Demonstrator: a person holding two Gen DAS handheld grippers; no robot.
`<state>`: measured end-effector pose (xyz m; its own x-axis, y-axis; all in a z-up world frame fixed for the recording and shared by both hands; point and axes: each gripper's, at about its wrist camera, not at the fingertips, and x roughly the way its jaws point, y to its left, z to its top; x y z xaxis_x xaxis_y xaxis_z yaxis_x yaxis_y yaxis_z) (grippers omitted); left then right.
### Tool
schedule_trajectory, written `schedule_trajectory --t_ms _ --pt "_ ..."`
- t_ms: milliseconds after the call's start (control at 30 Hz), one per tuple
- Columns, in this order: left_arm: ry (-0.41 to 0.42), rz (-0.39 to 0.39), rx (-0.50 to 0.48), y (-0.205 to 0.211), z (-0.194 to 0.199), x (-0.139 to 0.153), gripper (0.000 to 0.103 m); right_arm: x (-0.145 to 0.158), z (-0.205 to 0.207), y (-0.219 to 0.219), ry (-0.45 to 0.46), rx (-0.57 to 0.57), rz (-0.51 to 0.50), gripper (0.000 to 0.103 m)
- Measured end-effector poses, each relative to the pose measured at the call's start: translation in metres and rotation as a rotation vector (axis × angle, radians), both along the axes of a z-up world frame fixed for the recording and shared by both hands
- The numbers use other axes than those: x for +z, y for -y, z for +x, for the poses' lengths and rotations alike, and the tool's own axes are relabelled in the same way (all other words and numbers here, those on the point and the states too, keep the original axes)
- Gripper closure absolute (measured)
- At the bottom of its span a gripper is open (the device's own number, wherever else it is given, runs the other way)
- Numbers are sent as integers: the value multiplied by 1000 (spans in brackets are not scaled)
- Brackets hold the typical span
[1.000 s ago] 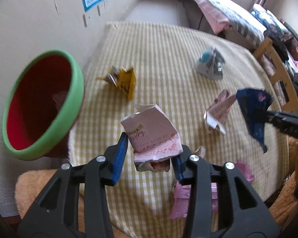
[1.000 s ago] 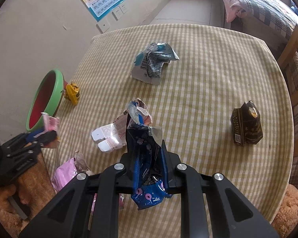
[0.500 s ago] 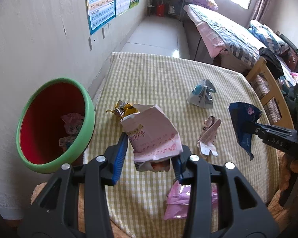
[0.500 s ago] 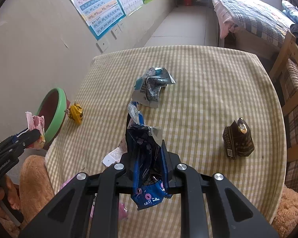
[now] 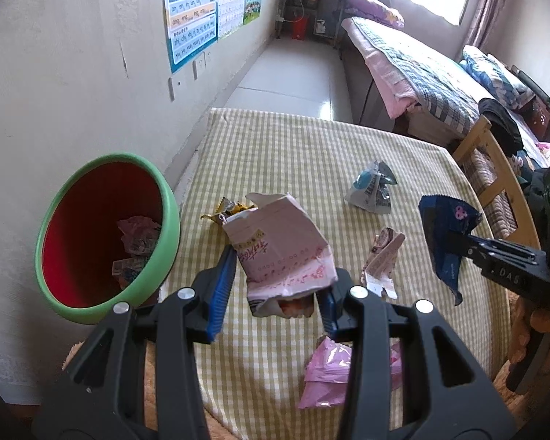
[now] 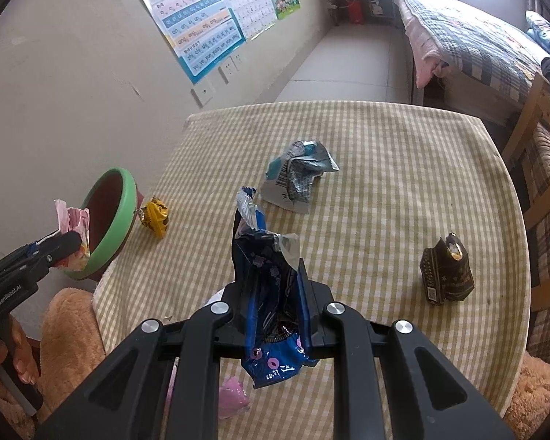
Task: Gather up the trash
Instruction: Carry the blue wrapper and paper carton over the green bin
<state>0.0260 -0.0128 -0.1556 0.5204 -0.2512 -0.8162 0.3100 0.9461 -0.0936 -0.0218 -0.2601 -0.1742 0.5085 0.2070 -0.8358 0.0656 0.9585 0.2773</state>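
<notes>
My left gripper [image 5: 275, 289] is shut on a crumpled pink-and-white wrapper [image 5: 278, 245], held above the table's left edge, right of the green-rimmed red bin [image 5: 106, 234]. The bin holds some wrappers. My right gripper [image 6: 275, 300] is shut on a dark blue wrapper [image 6: 271, 293], held above the table's near side; it also shows in the left wrist view [image 5: 445, 231]. The bin shows in the right wrist view [image 6: 110, 216], with the left gripper [image 6: 62, 242] beside it.
On the checked tablecloth [image 6: 385, 168] lie a grey-blue wrapper [image 6: 297, 179], a yellow wrapper [image 6: 156, 216], a black-gold packet [image 6: 447, 275], a pink-white wrapper [image 5: 381, 260] and a pink bag [image 5: 333, 374]. A wall stands left; a wooden chair [image 5: 495, 168] and bed stand right.
Both grippers have risen and pulled back from the table with their wrappers still held. The bin's inside now shows more fully to the left of my left gripper.
</notes>
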Motion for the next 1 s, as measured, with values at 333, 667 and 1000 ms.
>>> schedule_trajectory --t_ms 333,667,1000 --pt "29 -15 46 -14 -2 9 63 6 3 -13 9 51 -3 86" --pt "104 -28 67 -24 -2 30 63 35 18 -44 71 147 -42 86" --pt "64 -67 104 -46 3 23 63 32 21 -31 74 112 -66 85"
